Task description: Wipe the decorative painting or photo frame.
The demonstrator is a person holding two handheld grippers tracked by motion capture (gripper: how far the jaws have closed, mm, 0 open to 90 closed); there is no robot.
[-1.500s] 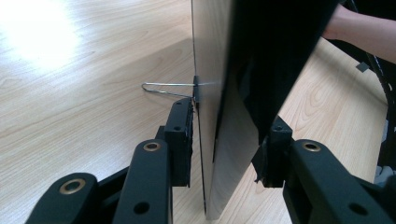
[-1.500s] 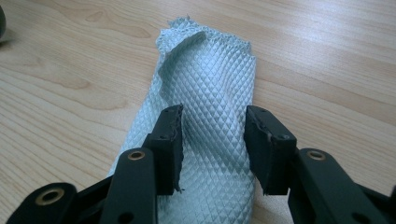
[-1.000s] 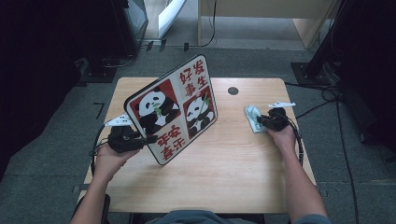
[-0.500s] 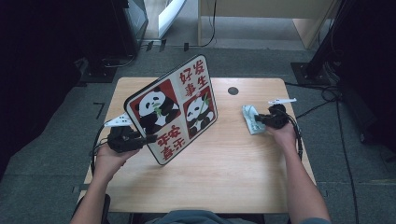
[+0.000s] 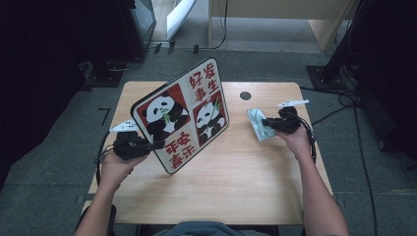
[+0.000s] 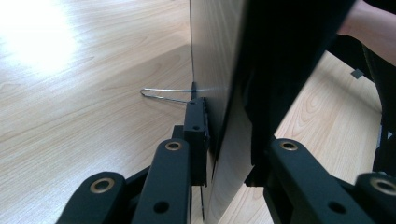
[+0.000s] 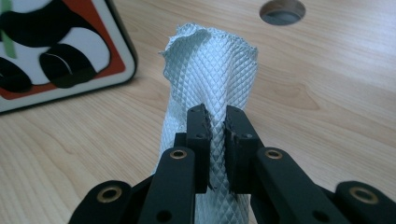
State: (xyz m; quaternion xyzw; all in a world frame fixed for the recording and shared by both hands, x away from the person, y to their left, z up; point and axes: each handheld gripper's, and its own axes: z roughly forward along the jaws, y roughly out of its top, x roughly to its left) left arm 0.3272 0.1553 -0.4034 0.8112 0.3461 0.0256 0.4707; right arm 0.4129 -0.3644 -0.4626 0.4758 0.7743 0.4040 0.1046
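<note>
Here, one panda board (image 5: 184, 118) between the just-closing left gripper (image 5: 156, 144) fingers, one cloth (image 5: 257, 124) pinched in the right gripper (image 5: 266, 122).

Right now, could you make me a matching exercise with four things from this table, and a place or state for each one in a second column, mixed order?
Things:
1. panda board
2. cloth
3. table hole
4. wire stand

Places or states:
A. pinched in the right tool
B. sticks out from the board's back, over the wood
C. stands tilted, clamped at its edge by the left tool
D. far side of the table, right of the board

Pairs: 1-C, 2-A, 3-D, 4-B
</note>
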